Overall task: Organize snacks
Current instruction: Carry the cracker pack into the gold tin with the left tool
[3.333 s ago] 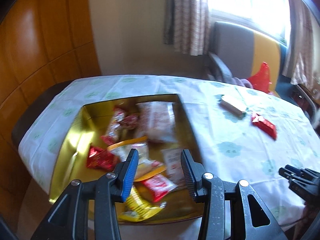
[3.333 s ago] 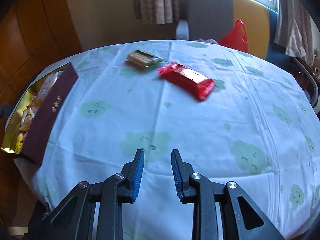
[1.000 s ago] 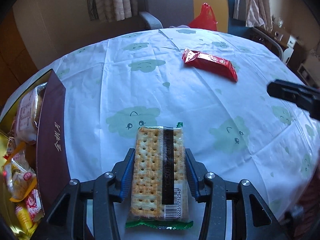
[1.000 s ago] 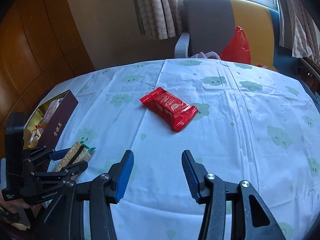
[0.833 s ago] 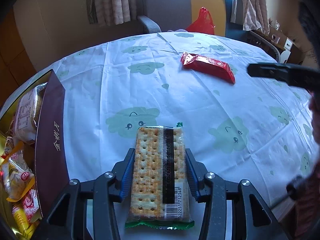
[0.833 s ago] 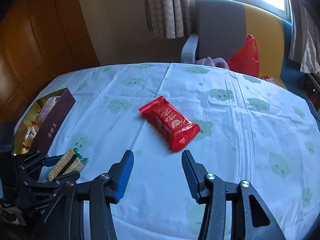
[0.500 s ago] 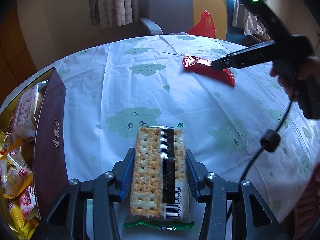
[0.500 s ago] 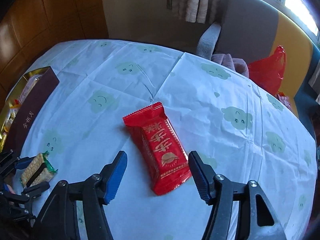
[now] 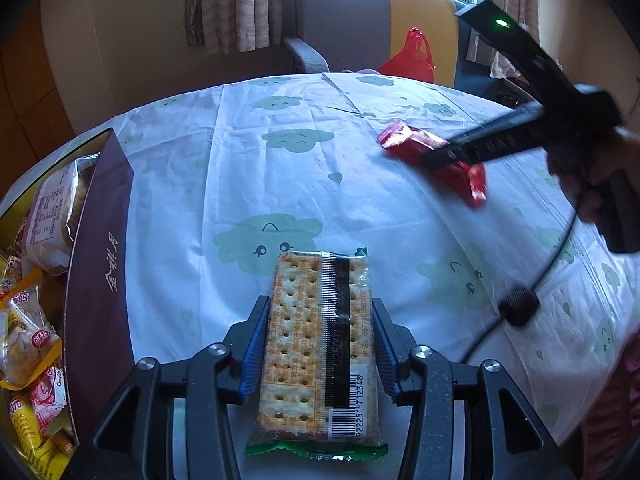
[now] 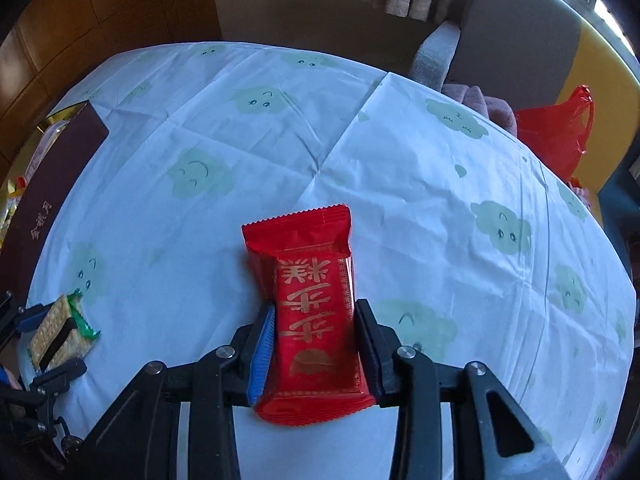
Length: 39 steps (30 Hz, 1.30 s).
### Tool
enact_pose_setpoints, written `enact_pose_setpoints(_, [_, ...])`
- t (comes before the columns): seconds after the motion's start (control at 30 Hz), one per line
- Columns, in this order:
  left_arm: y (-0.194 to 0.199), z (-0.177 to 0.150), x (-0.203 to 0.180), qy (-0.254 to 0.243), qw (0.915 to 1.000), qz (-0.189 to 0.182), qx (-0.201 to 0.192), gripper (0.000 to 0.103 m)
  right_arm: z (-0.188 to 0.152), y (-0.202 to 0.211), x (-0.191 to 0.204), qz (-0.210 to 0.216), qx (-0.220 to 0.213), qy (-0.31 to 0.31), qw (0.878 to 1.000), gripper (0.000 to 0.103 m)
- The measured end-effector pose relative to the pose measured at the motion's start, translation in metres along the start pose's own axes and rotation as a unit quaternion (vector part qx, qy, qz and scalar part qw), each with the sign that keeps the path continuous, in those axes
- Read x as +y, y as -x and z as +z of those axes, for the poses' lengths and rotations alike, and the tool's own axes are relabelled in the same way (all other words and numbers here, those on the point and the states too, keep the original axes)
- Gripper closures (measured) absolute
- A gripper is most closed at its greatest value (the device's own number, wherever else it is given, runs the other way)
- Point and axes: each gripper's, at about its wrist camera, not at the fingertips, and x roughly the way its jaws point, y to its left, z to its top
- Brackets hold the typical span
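Snacks in two places: cracker packet (image 9: 318, 344) clamped between the left gripper (image 9: 319, 346) jaws, above the tablecloth (image 9: 280, 184) beside the maroon box (image 9: 100, 248). Red snack packet (image 10: 316, 316) lies on the cloth nearer the middle, between the right gripper (image 10: 315, 340) jaws, which are closing with pads at its sides. Box holds more wrapped snacks (image 9: 24, 320). Red bag (image 9: 408, 56) sits on the chair behind the table.

snack box (image 9: 96, 240) | left part cut off | snack labels unreadable
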Motion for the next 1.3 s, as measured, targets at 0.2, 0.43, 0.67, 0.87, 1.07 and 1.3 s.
enact_pose_setpoints(0.2, [0.000,-0.001,-0.002,-0.002,1.0000,0.005,-0.001,0.054,-0.055,0.028,0.025,0.019,-0.007,-0.066,0.998,0.064])
enact_pose_setpoints(0.43, [0.000,0.005,-0.002,0.000,0.9999,0.006,0.011,0.056,-0.090,0.035,0.052,-0.031,-0.049,-0.071,0.996,0.063])
enact_pose_setpoints(0.67, [0.039,0.014,-0.003,0.009,0.9998,0.008,-0.016,0.056,-0.100,0.034,0.057,-0.052,-0.088,-0.075,0.992,0.063])
enact_pose_setpoints(0.87, [0.082,0.020,0.009,0.032,0.9982,0.030,-0.041,0.056,-0.111,0.035,0.061,-0.066,-0.133,-0.083,0.985,0.063])
enact_pose_setpoints(1.07, [0.111,0.015,0.034,0.058,0.9942,0.069,-0.059,0.056,-0.113,0.035,0.064,-0.078,-0.145,-0.079,0.983,0.063])
enact_pose_setpoints(1.3, [0.136,0.006,0.064,0.082,0.9874,0.111,-0.078,0.056,-0.114,0.035,0.065,-0.081,-0.150,-0.081,0.982,0.063])
